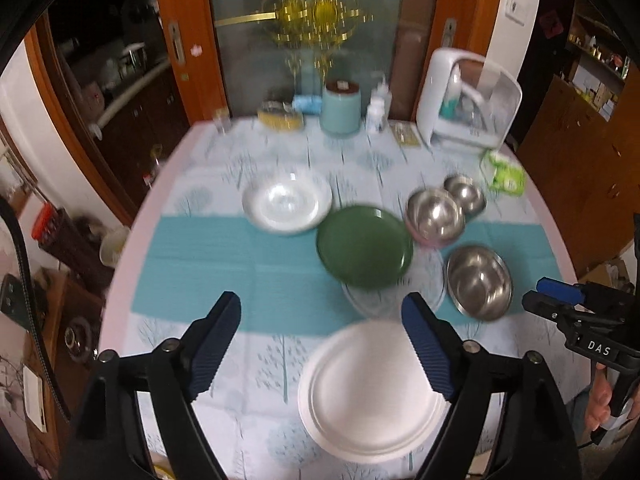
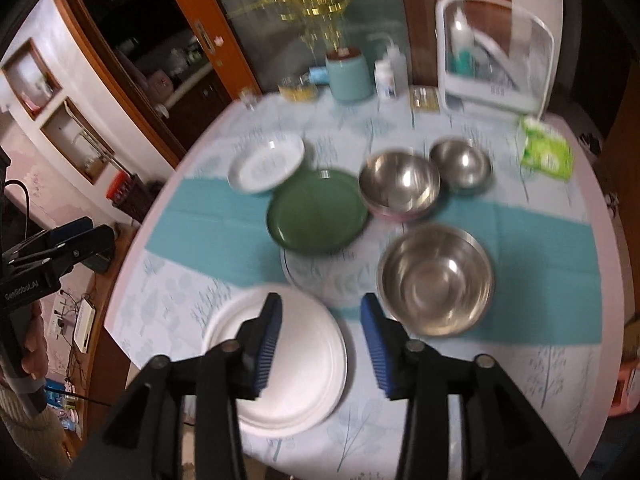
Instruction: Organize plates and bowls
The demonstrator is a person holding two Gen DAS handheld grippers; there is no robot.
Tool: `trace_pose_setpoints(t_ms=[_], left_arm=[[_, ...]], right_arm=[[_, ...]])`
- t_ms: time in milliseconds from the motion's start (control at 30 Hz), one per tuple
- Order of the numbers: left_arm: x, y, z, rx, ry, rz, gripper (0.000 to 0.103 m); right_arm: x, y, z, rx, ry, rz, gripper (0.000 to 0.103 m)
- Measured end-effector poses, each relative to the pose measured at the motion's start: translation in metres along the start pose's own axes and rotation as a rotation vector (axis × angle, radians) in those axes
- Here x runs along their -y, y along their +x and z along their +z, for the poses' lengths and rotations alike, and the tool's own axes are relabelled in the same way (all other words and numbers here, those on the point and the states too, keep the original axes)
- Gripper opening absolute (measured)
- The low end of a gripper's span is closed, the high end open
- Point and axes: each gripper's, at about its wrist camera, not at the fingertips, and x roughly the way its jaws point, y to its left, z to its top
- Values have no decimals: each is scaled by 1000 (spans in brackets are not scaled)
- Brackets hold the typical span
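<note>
While both tools hung above the round table, neither one held anything. The left tool stood wide open, its blue-padded fingers spread apart over the cloth, with nothing between them. The right tool stood partly open, also empty; in the left wrist view it showed at the right edge, carried by a hand.

The white plate lay at the near edge of the table, below and between the two tools. Beyond it sat a clear glass plate, and the green plate lay partly over the far rim of that glass plate. A white dish lay to the left of the green plate, its rim close to or touching it; blur prevented a firmer reading.

Three steel bowls stood on the right side. The large bowl sat nearest, just beside the glass plate. The medium bowl rested inside a pink-rimmed one, touching the green plate's edge. The small bowl stood just behind it.

Along the far edge stood a blue canister, white bottles, a white rack and a green packet.
</note>
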Motion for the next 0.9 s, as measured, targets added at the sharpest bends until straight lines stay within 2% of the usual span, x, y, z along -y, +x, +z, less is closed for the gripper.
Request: trace_pose_setpoints(t_ms=[133, 167, 267, 500, 733, 900], left_arm=[[-3, -11, 28, 54, 11, 15, 86], [-4, -10, 32, 61, 13, 20, 89], [-7, 5, 52, 63, 17, 22, 90], [-16, 93, 78, -61, -8, -42, 90], [-19, 186, 72, -201, -23, -89, 90], [-19, 232, 67, -258, -14, -106, 90]], right_arm=[[-1, -7, 24, 37, 4, 0, 43], [0, -8, 30, 42, 13, 11, 43], [2, -1, 48, 49, 45, 40, 43], [12, 48, 73, -15, 143, 83, 43], [25, 111, 74, -112, 245, 107, 43], [34, 151, 72, -171, 300, 100, 43]])
